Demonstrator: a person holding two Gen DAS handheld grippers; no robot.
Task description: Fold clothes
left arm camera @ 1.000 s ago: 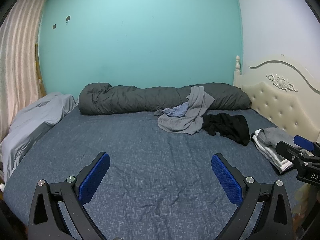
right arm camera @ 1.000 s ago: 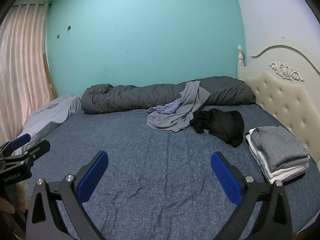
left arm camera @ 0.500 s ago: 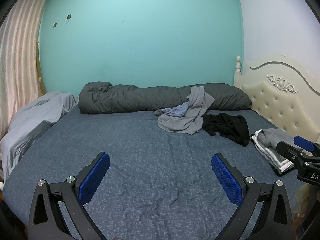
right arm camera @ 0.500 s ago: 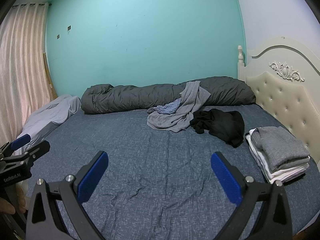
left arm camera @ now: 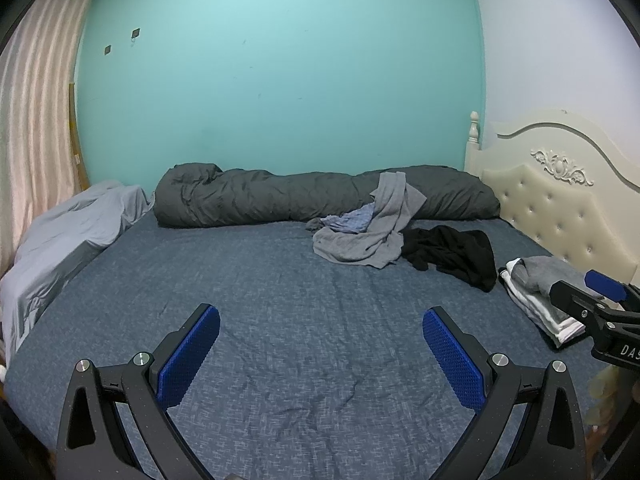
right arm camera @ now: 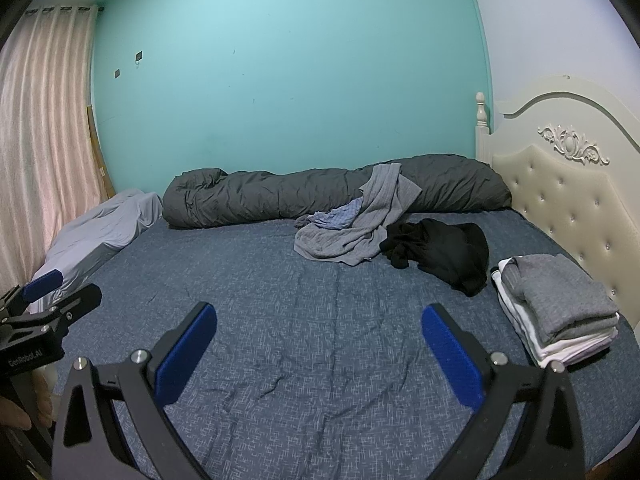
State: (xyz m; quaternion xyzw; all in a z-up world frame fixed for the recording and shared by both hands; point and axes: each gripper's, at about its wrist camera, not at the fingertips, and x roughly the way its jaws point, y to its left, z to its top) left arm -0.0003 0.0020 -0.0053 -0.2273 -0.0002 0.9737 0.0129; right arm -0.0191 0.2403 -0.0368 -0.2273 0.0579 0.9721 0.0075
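Note:
A crumpled grey garment (left arm camera: pixel 368 236) (right arm camera: pixel 352 232) lies at the far middle of the blue bed (left arm camera: pixel 280 300) (right arm camera: pixel 280 300), over a small blue-checked garment (left arm camera: pixel 352 220) (right arm camera: pixel 340 216). A crumpled black garment (left arm camera: pixel 452 252) (right arm camera: pixel 440 252) lies to its right. A folded stack of grey and white clothes (left arm camera: pixel 536 292) (right arm camera: pixel 556 312) sits at the right by the headboard. My left gripper (left arm camera: pixel 320 344) is open and empty above the near bed. My right gripper (right arm camera: pixel 318 340) is open and empty too, and it also shows at the right edge of the left wrist view (left arm camera: pixel 600 300).
A rolled dark grey duvet (left arm camera: pixel 320 196) (right arm camera: pixel 332 188) lies along the teal back wall. A light grey sheet-covered pile (left arm camera: pixel 68 236) (right arm camera: pixel 100 228) is at the left by the curtain (right arm camera: pixel 44 132). The cream padded headboard (left arm camera: pixel 560 208) (right arm camera: pixel 568 192) bounds the right side.
Both grippers have drifted slightly; the view in each shifts a little. Both stay open and empty, and the clothes have not moved.

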